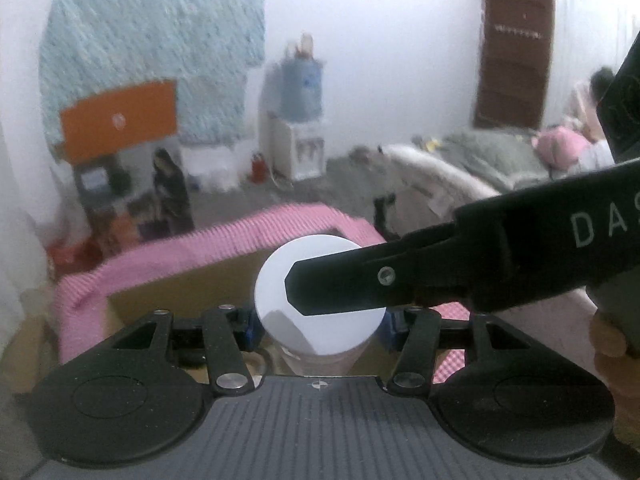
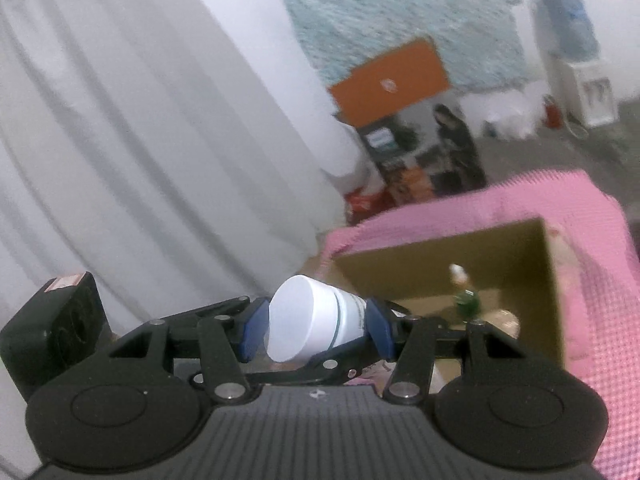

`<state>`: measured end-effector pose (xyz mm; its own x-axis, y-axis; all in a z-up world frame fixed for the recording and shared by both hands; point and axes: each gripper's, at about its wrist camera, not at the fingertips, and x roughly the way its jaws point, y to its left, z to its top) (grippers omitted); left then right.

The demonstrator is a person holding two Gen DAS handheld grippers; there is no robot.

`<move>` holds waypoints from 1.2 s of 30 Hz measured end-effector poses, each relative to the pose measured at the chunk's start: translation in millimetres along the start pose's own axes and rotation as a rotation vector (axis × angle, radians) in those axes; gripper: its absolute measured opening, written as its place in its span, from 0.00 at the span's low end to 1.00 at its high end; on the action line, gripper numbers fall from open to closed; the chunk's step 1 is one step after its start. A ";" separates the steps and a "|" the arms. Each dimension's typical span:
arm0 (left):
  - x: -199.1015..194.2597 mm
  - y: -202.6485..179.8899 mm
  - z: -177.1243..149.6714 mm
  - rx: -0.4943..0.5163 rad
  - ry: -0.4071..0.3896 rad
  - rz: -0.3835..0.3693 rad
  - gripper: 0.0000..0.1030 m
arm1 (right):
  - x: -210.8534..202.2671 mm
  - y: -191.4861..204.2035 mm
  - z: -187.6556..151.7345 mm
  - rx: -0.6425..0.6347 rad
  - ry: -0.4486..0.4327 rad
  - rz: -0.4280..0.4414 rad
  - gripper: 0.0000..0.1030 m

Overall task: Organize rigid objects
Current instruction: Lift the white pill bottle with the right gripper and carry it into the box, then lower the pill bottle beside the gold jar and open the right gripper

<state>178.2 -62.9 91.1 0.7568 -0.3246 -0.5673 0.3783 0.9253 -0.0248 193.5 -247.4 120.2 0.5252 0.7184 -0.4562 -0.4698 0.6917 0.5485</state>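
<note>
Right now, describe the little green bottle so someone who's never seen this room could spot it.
Find the pink checked cloth and the open cardboard box lying on it. Inside, near the back wall, stands the green bottle, upright with a pale cap, the only green thing there.

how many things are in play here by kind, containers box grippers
white plastic jar: 1
green bottle: 1
cardboard box: 1
grippers, left gripper and right gripper: 2
total: 5
</note>
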 end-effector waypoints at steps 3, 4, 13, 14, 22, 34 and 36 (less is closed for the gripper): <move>31.8 1.2 -5.1 -0.022 0.078 -0.035 0.52 | 11.3 -30.1 -1.8 0.047 0.035 -0.029 0.55; 41.7 2.4 -7.9 -0.030 0.103 -0.046 0.52 | 13.4 -39.2 -2.4 0.062 0.048 -0.036 0.55; 83.8 -4.1 -25.1 -0.060 0.245 -0.081 0.52 | 34.0 -89.8 -19.6 0.123 0.150 -0.089 0.56; 86.7 -4.2 -25.5 -0.061 0.252 -0.082 0.52 | 35.9 -92.0 -19.9 0.119 0.156 -0.094 0.56; 104.8 -8.1 -28.0 -0.074 0.290 -0.094 0.52 | 48.3 -101.1 -20.7 0.081 0.183 -0.142 0.57; 108.0 -15.8 -23.5 -0.058 0.273 -0.072 0.73 | 45.3 -107.7 -17.0 0.057 0.156 -0.177 0.68; 103.8 -14.6 -21.7 -0.060 0.257 -0.069 0.79 | 42.8 -107.0 -15.6 0.053 0.142 -0.185 0.69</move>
<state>239.7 -105.9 14.7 0.5673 -0.3340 -0.7527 0.3864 0.9152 -0.1149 255.2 -289.6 31.0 0.4917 0.5856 -0.6444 -0.3351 0.8103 0.4807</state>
